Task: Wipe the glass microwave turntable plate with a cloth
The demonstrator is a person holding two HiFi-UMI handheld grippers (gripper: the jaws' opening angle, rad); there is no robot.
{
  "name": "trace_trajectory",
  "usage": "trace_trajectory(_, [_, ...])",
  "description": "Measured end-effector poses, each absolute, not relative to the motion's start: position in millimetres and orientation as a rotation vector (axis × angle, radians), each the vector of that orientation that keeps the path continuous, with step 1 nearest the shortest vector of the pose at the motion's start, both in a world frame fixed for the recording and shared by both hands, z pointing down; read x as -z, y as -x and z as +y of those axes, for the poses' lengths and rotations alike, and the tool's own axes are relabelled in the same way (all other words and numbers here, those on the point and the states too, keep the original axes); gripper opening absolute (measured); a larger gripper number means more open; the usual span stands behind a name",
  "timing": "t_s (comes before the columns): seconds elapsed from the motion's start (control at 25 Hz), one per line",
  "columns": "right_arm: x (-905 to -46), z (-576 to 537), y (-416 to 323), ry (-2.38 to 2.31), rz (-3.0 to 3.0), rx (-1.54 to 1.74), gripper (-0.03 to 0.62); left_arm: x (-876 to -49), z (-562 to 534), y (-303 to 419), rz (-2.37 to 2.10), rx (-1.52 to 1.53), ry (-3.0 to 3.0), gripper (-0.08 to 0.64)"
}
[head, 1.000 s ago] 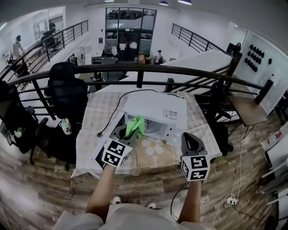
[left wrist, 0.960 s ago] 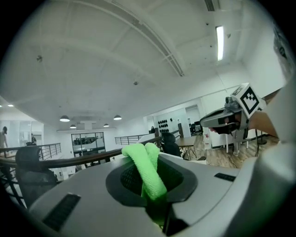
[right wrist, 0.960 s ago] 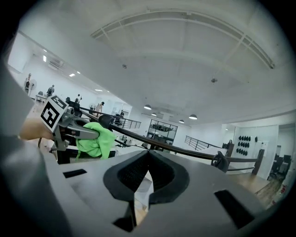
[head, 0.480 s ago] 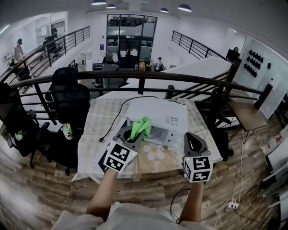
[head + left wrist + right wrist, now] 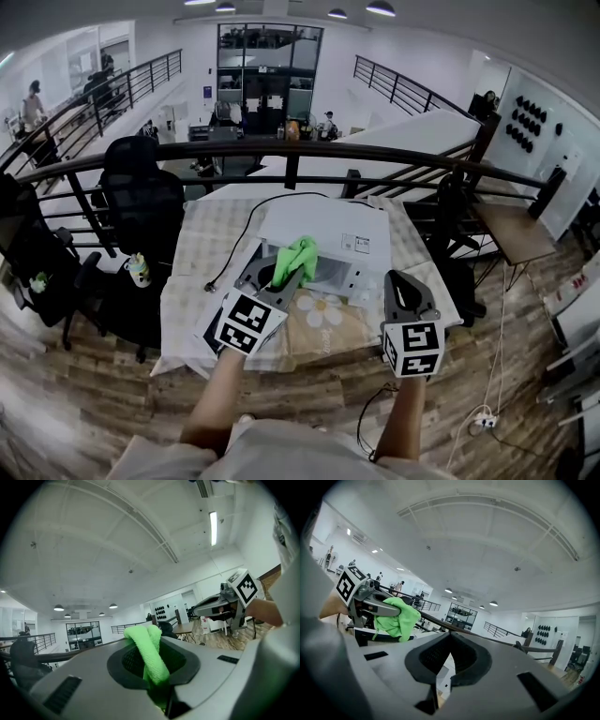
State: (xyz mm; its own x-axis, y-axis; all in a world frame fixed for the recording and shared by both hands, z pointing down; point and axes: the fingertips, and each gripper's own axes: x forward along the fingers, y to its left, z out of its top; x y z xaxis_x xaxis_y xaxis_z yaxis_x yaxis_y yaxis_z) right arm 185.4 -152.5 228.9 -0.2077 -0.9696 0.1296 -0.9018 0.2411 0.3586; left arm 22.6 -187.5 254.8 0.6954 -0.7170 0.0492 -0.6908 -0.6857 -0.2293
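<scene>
Left gripper (image 5: 277,274) fingers clamped on the cloth (image 5: 299,257), held up near the microwave (image 5: 330,231) — right gripper (image 5: 400,287) fingers together, empty — wiping looks not yet started.

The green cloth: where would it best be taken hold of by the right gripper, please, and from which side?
Probably the loose bunch of the cloth hanging clear of the left gripper, approached from the person's right. The left gripper pinches only one part, so the drooping rest is free and faces the right gripper.

Bright green cloth (image 5: 298,258), white microwave (image 5: 328,225)
</scene>
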Motion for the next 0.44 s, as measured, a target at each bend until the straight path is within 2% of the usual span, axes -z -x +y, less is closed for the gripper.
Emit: trace_trajectory(0.44, [-229,-145,-181,-1.729,-2.187,0.295,0.014,-257,-183,-12,1.169,0.226,2.709,0.058])
